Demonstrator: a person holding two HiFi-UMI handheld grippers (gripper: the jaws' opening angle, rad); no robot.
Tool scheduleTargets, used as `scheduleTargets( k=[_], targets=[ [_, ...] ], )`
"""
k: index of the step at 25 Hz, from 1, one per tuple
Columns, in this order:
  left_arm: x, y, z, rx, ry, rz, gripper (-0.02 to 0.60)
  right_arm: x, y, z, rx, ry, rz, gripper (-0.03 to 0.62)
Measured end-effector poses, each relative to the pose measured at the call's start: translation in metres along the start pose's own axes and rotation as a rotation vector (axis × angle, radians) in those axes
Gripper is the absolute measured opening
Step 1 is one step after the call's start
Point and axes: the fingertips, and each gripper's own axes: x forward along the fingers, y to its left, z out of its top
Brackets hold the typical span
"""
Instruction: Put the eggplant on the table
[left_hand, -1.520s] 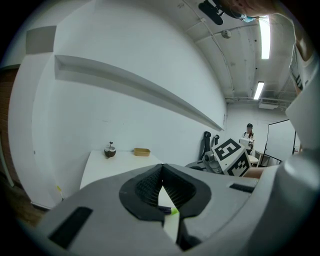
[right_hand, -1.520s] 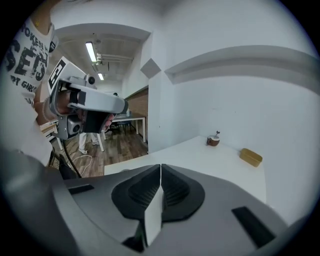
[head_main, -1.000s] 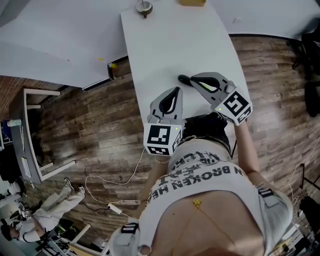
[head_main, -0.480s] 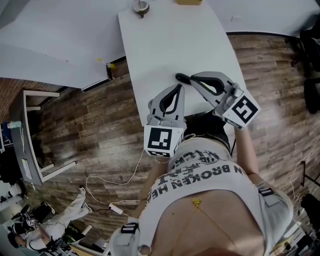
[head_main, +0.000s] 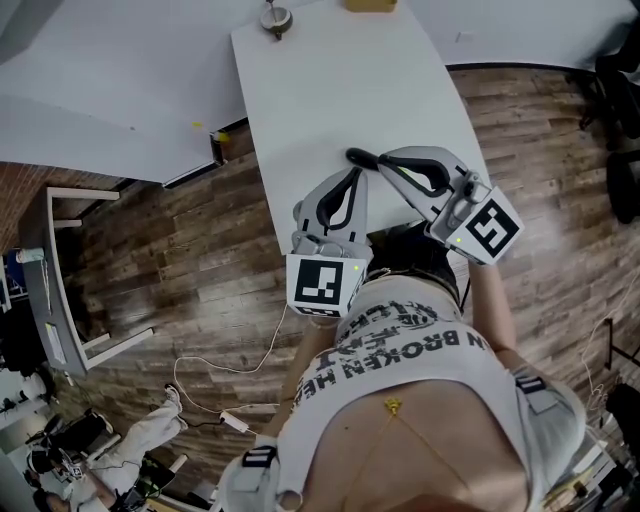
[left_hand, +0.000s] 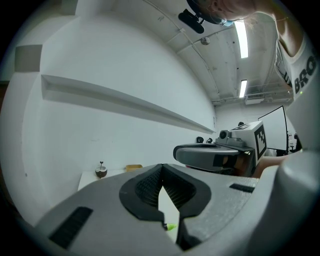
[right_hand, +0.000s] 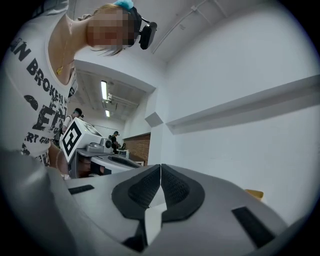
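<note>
We hold the left claw (head_main: 353, 177) and right claw (head_main: 384, 163) closed and empty above the near end of the bench (head_main: 340, 80), because the dark eggplant (head_main: 359, 156), we judge, already lies there just beside the right claw's tip.

A long white table (head_main: 340, 80) runs on ahead of the left gripper (head_main: 354, 178) and the right gripper (head_main: 384, 160). Below them is a brown wood floor (head_main: 180, 230). A white wall (left_hand: 115, 60) with a long ledge (left_hand: 125, 102) stands ahead. Long lights (left_hand: 241, 35) shine high above the left gripper. A white cord (head_main: 225, 362) lies on the floor behind it.
</note>
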Motion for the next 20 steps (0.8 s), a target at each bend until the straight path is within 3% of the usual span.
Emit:
scheduleTargets(
  k=[20],
  targets=[
    [-0.0022, -0.0028, -0.0048, -0.015, 0.016, -0.009, 0.006, -0.0090, 0.0038, 0.0001, -0.017, 0.025, -0.005, 0.011]
  ],
)
